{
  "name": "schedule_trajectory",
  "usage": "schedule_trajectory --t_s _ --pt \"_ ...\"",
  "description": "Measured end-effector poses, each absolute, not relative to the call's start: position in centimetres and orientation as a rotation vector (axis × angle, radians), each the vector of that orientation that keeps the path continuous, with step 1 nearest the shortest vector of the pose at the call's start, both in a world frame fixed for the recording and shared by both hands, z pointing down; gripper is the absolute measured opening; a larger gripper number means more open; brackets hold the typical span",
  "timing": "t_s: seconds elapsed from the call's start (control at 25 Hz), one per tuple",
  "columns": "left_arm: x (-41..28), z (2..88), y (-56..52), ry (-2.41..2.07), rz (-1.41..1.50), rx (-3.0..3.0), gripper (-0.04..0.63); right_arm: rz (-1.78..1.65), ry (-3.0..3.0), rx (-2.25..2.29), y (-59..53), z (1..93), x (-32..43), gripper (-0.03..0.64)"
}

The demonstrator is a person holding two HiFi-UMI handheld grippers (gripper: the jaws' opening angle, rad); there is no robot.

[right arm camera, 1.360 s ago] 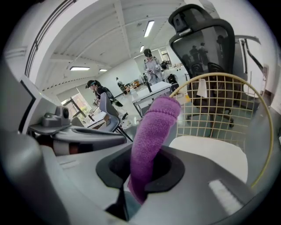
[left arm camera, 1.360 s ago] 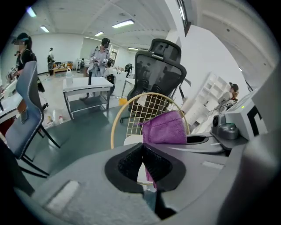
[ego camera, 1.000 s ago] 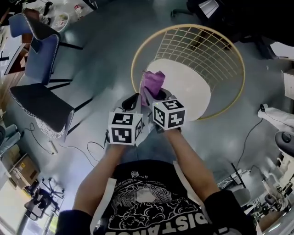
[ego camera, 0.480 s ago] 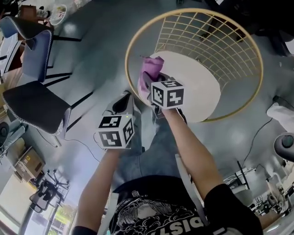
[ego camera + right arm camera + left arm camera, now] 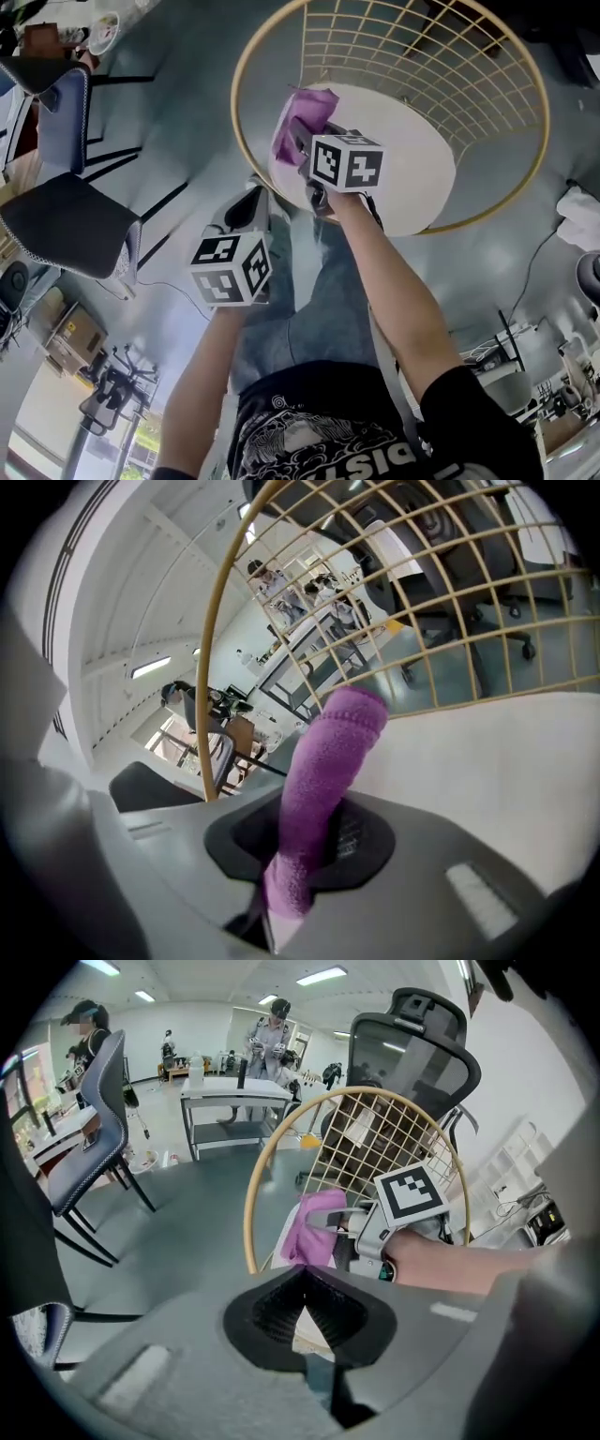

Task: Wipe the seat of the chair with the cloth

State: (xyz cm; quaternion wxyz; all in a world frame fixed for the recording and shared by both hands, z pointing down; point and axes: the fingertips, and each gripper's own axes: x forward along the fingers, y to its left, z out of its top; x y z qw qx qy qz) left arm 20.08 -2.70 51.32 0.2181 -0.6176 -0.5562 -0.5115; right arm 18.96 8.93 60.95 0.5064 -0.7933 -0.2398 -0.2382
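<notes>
Seen from above, we hold a tool in each hand over a round wire chair [image 5: 441,66] standing on a grey floor [image 5: 178,122]. Our right tool [image 5: 302,142] is pinching a purple cloth [image 5: 305,114]. Its jaws are clamped on the lower part of the fabric, and the rest sticks out past them as a thick roll. The cloth is over the near left edge of the chair's white seat [image 5: 417,173], just inside the gold rim. We cannot tell whether it touches the seat. The right arm reaches in from the lower right, and the marker cube sits just behind the cloth.

Our left tool [image 5: 251,197] hangs lower and to the left, outside the rim. It is over the floor and beside a leg in blue jeans [image 5: 319,291]. Its jaws are pressed together at the tips with nothing between them. Its own camera looks past them at the right tool, the cloth and the chair's wire back.

A dark padded chair [image 5: 61,225] stands well apart at the far left. In the left gripper view a black office chair [image 5: 412,1044] rises behind the wire chair. Farther back, people stand at a white bench [image 5: 234,1087].
</notes>
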Motion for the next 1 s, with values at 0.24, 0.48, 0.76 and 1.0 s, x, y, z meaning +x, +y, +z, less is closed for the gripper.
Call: schedule_trajectory --t_s 0.24,0.48,0.76,1.0 --pt "18.1 53.1 -1.7 -1.559 -1.404 -1.642 -0.003 -0.530 -0.657 -1.870 11.0 62.7 16.0 0.060" --pt "16.5 52.1 -0.2 -1.597 -1.377 -1.587 -0.003 -0.488 -0.755 -1.801 13.5 62.5 12.2 0.060" --pt "14.5 52.6 1.0 -1.640 -1.358 -1.512 -0.003 -0.495 -0.841 -1.759 14.2 63.4 8.5 0.060" --pt "12.6 53.3 1.4 -1.684 -1.349 -1.446 -0.003 -0.489 -0.954 -1.706 13.9 64.1 4.2 0.060"
